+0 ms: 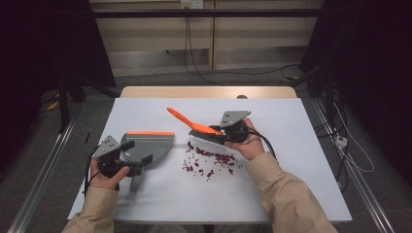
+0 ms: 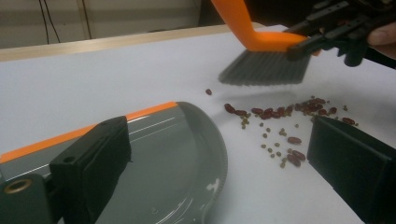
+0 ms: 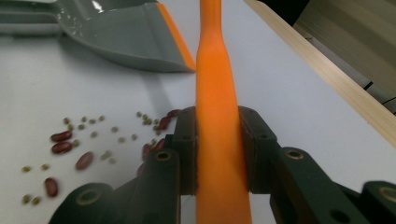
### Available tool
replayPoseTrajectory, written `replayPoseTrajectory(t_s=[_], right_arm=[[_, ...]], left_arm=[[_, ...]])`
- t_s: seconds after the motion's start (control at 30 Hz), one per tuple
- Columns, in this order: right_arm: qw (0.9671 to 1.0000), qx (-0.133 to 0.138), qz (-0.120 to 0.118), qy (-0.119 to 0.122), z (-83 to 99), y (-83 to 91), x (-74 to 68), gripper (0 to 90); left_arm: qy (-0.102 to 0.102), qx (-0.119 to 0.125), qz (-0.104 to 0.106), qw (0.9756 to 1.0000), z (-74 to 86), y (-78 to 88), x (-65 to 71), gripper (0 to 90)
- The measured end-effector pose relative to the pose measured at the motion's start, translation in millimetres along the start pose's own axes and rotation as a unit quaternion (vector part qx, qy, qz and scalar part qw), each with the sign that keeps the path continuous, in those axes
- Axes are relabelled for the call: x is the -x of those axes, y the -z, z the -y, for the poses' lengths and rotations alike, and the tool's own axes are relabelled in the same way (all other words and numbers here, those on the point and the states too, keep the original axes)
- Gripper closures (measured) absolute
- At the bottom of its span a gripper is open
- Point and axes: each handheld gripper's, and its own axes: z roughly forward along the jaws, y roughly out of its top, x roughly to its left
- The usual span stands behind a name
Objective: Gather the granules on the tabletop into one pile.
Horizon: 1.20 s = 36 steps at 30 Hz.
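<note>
While right tongs [image 3: 218, 154] grip the brush [image 1: 192, 124], left tongs [image 1: 130, 164] clasp the empty dustpan [image 1: 148, 144].

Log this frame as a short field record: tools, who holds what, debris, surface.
work: sweeping spilled beans
left gripper: at the grey dustpan, grip unclear
right gripper: shut on the orange brush handle
brush bristles: just above the table, beside the beans
beans: red and small green, scattered between dustpan and brush
surface: white table
</note>
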Motion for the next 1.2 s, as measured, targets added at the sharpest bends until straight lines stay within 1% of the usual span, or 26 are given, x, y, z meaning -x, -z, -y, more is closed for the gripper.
replayPoseTrajectory(t_s=[0.13, 0.23, 0.27, 0.3, 0.37, 0.4, 0.43, 0.5, 0.6, 0.7, 0.8, 0.9, 0.97, 1.1, 1.2], right_arm=[[0.9999, -0.003, 0.013, 0.001, -2.3, -16.1, 14.6, 71.3], [0.9998, -0.009, 0.016, 0.0, -1.3, -27.8, 23.3, 71.3], [0.9999, -0.01, 0.014, 0.001, -0.7, -31.2, 25.5, 71.3], [0.9998, -0.011, 0.015, 0.001, -0.5, -34.4, 26.9, 71.3], [0.9995, -0.022, 0.017, 0.013, -1.7, -40.4, 27.6, 71.3], [0.9994, -0.025, 0.016, 0.019, -2.0, -43.1, 27.4, 71.3], [0.9996, -0.021, 0.008, 0.016, -2.2, -45.0, 27.1, 71.3], [0.9995, -0.024, 0.002, 0.023, -3.4, -46.8, 23.8, 71.3], [0.9989, -0.031, -0.008, 0.035, -4.1, -45.0, 18.3, 71.2], [0.9986, -0.029, -0.024, 0.038, -3.9, -40.6, 12.3, 71.2], [0.9978, -0.029, -0.032, 0.051, -2.7, -36.7, 2.6, 71.0], [0.9971, -0.023, -0.04, 0.061, 0.7, -31.5, -6.0, 71.0], [0.997, -0.017, -0.045, 0.06, 3.5, -27.4, -9.4, 70.9], [0.9967, -0.014, -0.055, 0.058, 6.2, -20.0, -14.9, 71.0], [0.9959, -0.017, -0.062, 0.065, 6.5, -16.3, -20.9, 70.9]], left_arm=[[0.0, -0.002, 0.001, 1.0, 0.2, -0.3, -0.5, 6.2], [0.005, -0.001, 0.0, 1.0, 0.8, -0.5, -1.0, 6.2], [0.004, -0.001, 0.0, 1.0, 0.9, -0.8, -1.5, 6.2], [0.006, -0.001, -0.001, 1.0, 1.1, -1.1, -1.6, 6.2], [0.007, -0.002, -0.001, 1.0, 1.3, -1.1, -1.8, 6.2], [0.006, -0.002, -0.001, 1.0, 1.2, -0.8, -2.1, 6.2], [0.006, -0.002, -0.001, 1.0, 1.1, -0.5, -2.2, 6.2], [0.006, -0.001, -0.001, 1.0, 1.1, 0.1, -2.5, 6.2], [0.007, -0.001, -0.002, 1.0, 1.6, 0.5, -3.0, 6.2], [0.007, 0.0, -0.003, 1.0, 1.9, 0.2, -3.1, 6.2], [0.005, -0.001, -0.003, 1.0, 1.7, 0.5, -2.9, 6.2], [0.006, -0.001, -0.002, 1.0, 2.0, 0.1, -3.0, 6.2], [0.006, -0.003, -0.002, 1.0, 2.3, -0.3, -3.5, 6.2], [0.007, -0.005, -0.003, 1.0, 3.0, -0.6, -4.1, 6.2], [0.008, -0.004, -0.004, 0.9999, 3.0, -0.6, -4.5, 6.2]])
